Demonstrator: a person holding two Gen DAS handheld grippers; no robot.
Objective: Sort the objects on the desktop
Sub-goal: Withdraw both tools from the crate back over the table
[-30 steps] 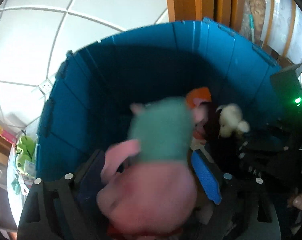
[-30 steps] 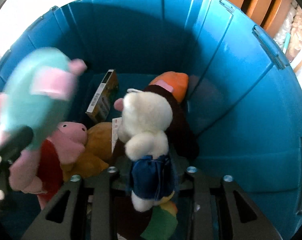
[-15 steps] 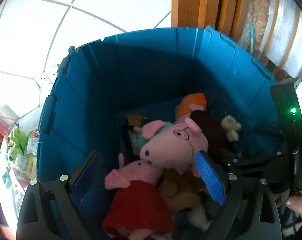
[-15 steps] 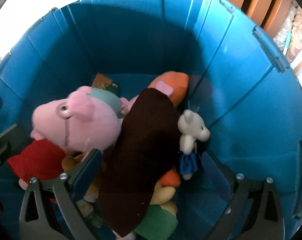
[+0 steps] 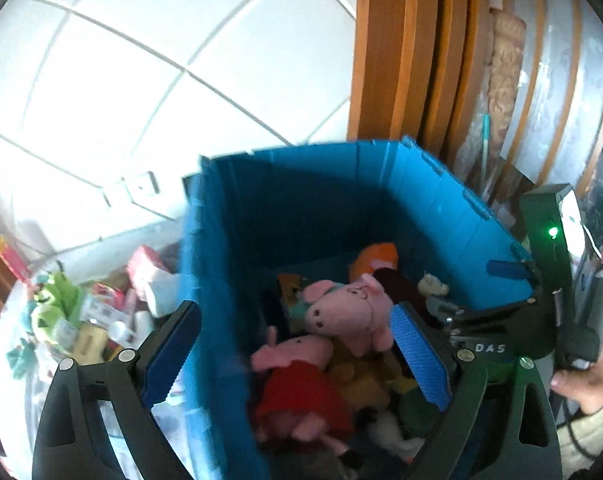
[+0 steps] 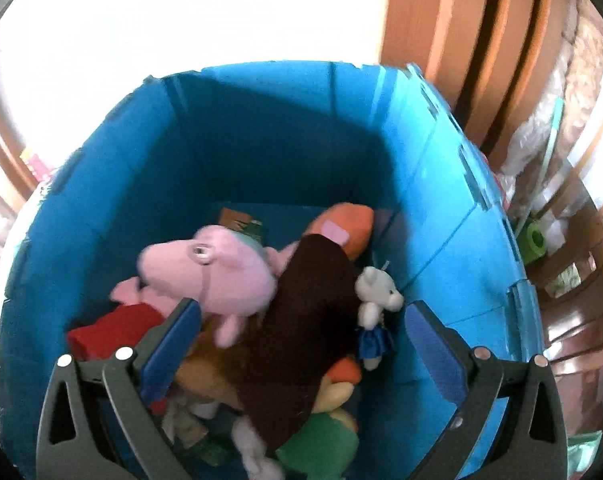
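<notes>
Item: blue bin [image 6: 285,152], deep, straight-walled, standing against a white tiled wall [image 5: 149,92] and a wooden frame [image 5: 385,52]. Contents, heaped on the bin floor: large pink pig plush [image 6: 217,272] lying on top of the heap with its snout toward the left wall; smaller pig plush in a red dress [image 5: 301,384] under and beside it; long dark brown plush [image 6: 301,328] lying diagonally across the middle; small white bear in a blue skirt [image 6: 375,300] touching the brown plush's right edge; orange plush [image 6: 349,224] at the far end; a flat printed box [image 6: 241,222] on the floor behind the pig; green and yellow plush pieces nearest the camera, partly hidden. Left gripper [image 5: 297,356]: jaws spread wide, nothing between the pads, one finger outside the bin's left wall and one over the toys. Right gripper [image 6: 301,348]: jaws likewise wide apart and holding nothing, poised above the heap; the person's hand [image 5: 581,376] holds its grip. Outside the bin, to the left: a clutter of small packets and a green toy [image 5: 49,312] on a surface, blurred, items not separable. Handling note: with toys already lying in the bin and loose goods beside it, the sensible practice, as a judgement, is to lift both open grippers clear of the walls before swinging toward the clutter, and to take one soft item at a time by its body, not a limb.
</notes>
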